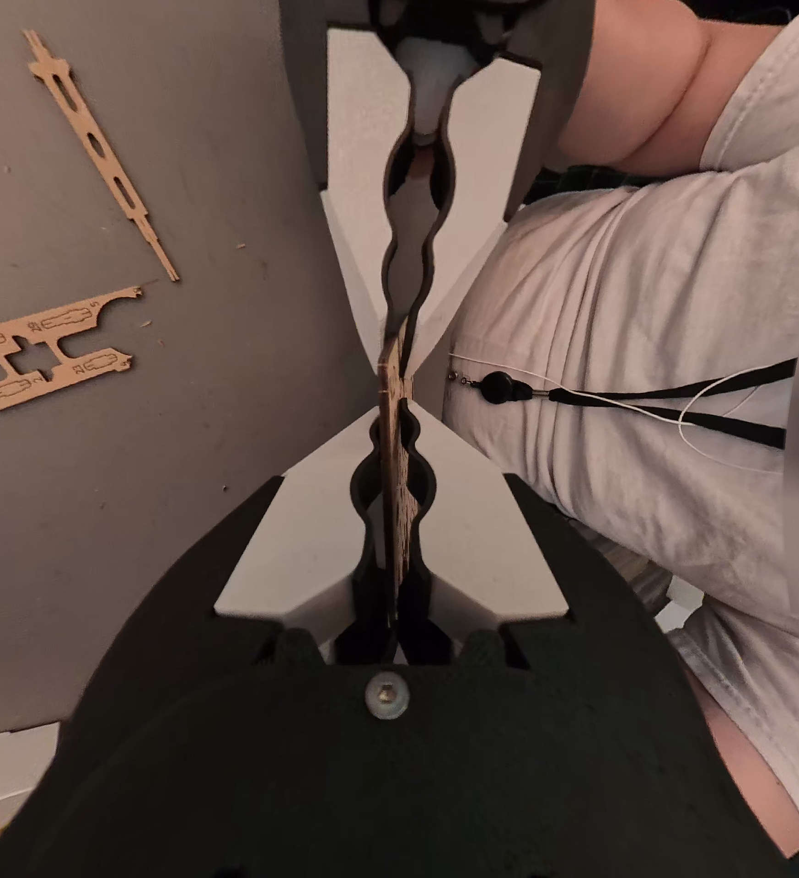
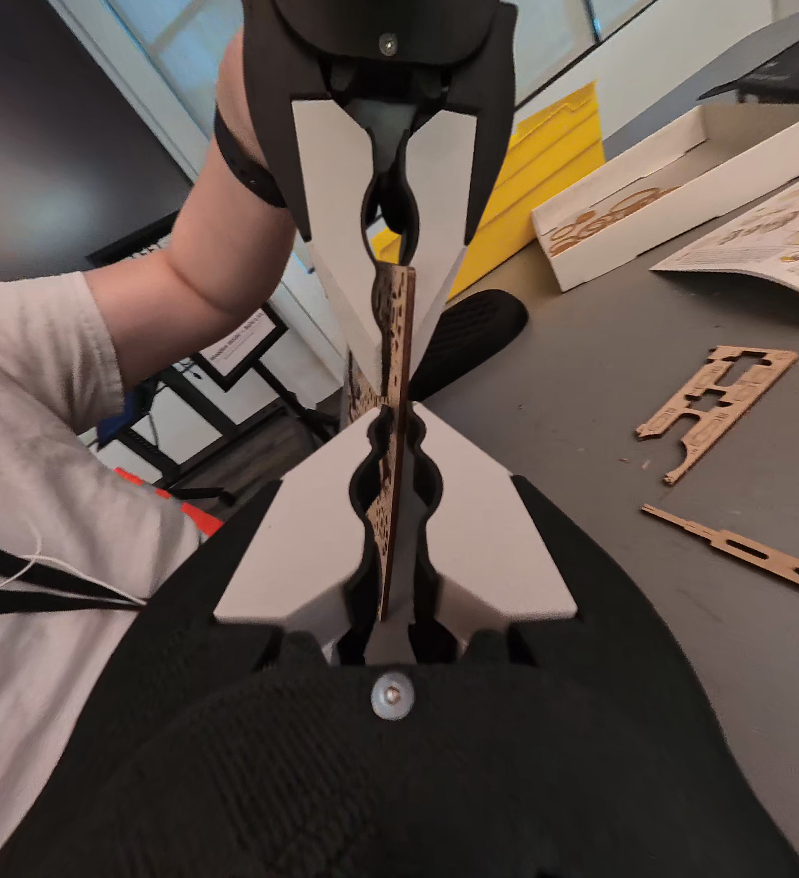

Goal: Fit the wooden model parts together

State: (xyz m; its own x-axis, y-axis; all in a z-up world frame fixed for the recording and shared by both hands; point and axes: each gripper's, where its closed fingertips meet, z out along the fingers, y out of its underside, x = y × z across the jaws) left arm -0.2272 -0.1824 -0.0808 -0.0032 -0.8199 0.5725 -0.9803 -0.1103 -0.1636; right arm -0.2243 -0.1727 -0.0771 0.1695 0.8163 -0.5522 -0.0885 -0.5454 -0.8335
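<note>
Wooden panel [image 1: 395, 480] edge-on, engraving mostly hidden | left tool [image 1: 393, 413] clamps it | right tool [image 2: 395, 418] clamps it too

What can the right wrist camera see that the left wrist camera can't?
Only the right wrist view shows the white box, the instruction sheet and the yellow bin.

Only the left wrist view shows the black badge reel on the person's shirt.

Both show the left gripper and right gripper tip to tip, each shut on a wooden part, plus the cut-out sheet and slotted strip on the grey table.
</note>
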